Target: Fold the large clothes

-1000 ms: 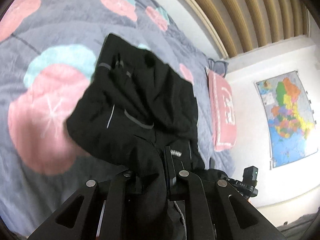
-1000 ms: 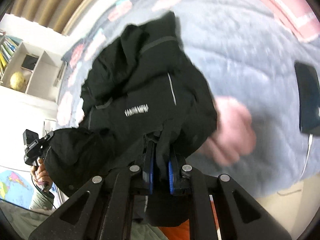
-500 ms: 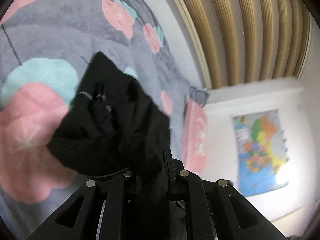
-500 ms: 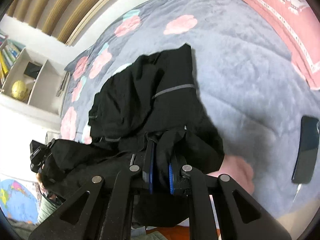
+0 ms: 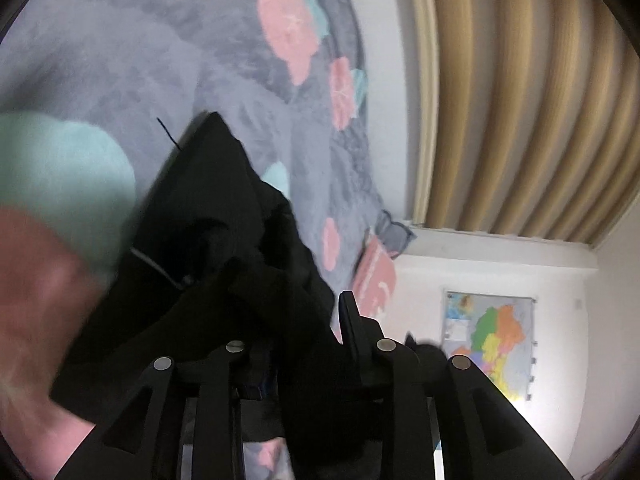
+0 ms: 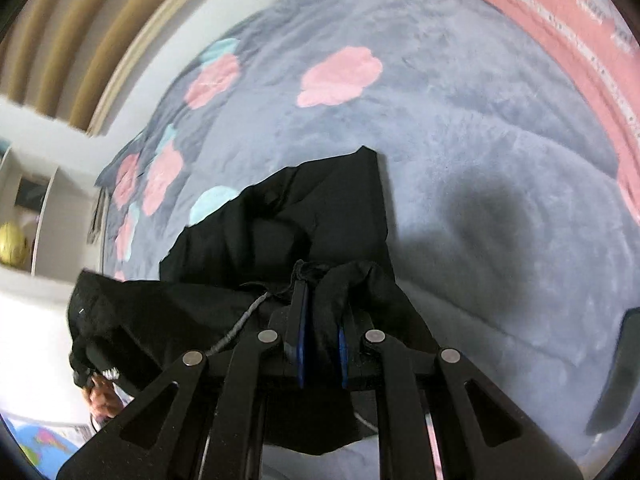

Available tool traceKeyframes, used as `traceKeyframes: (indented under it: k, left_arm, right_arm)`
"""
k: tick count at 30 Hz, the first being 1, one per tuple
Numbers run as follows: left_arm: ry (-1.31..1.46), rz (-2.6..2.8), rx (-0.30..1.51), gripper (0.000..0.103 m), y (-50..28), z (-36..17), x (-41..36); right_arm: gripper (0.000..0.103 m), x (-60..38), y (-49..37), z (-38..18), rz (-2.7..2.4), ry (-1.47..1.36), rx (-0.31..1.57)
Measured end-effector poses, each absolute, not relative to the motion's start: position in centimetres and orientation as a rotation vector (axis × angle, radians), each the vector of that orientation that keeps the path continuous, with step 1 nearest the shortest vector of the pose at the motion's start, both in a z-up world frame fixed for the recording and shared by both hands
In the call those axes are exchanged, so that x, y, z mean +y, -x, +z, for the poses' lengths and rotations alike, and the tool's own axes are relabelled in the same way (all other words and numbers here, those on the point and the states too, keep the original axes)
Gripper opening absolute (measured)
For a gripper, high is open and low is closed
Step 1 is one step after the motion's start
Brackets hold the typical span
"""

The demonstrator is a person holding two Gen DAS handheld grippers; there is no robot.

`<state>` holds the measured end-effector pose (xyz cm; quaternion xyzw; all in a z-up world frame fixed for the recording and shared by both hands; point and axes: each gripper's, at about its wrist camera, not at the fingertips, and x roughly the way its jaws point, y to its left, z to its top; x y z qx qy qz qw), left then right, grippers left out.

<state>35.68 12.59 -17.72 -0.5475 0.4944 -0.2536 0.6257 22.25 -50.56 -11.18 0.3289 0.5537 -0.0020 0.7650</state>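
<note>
right gripper (image 6: 320,320) clamped tight on bunched black cloth (image 6: 304,216), tilted steeply downward. left gripper (image 5: 308,336) tilted shallowly downward, jaws just been parting, cloth between them, right finger standing clear of it.

Soft daylight; motion blur throughout; fisheye-bent edges; dark vignette corners.

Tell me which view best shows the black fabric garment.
The right wrist view: the black fabric garment lies sharp against the grey floral blanket, a fold pinched in the right gripper. The left wrist view shows it blurred, crowding the left gripper, whose jaws have just been opening.
</note>
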Motion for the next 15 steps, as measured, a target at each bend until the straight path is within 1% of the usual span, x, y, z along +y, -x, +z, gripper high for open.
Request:
traceKeyframes:
  k: [4,5,7,9,12,15]
  left_arm:
    - [1.163,-0.555,1.216,0.028,-38.2,-19.5,11.4]
    - [1.145,-0.542,1.245,0.031,-38.8,-20.2,11.2]
    - [1.140,-0.511,1.322,0.034,-39.7,-21.8,10.8]
    - [1.138,-0.521,1.365,0.038,-40.3,-22.4,10.6]
    - [0.983,-0.601,1.366,0.043,-40.6,-20.0,10.3]
    - [0.863,-0.671,1.344,0.048,-40.0,-16.6,10.6]
  right_arm:
    - [0.016,-50.5,-25.1,-14.2,-0.021,-0.718,1.272]
    - [0.016,-50.5,-25.6,-15.1,-0.026,-0.718,1.290]
    - [0.018,-50.7,-26.4,-16.3,-0.037,-0.734,1.312]
    - [0.019,-51.4,-26.7,-17.3,-0.037,-0.786,1.323]
    - [0.022,-52.3,-26.4,-16.9,-0.017,-0.835,1.312]
    - [0.029,-52.3,-25.6,-15.0,0.018,-0.808,1.291]
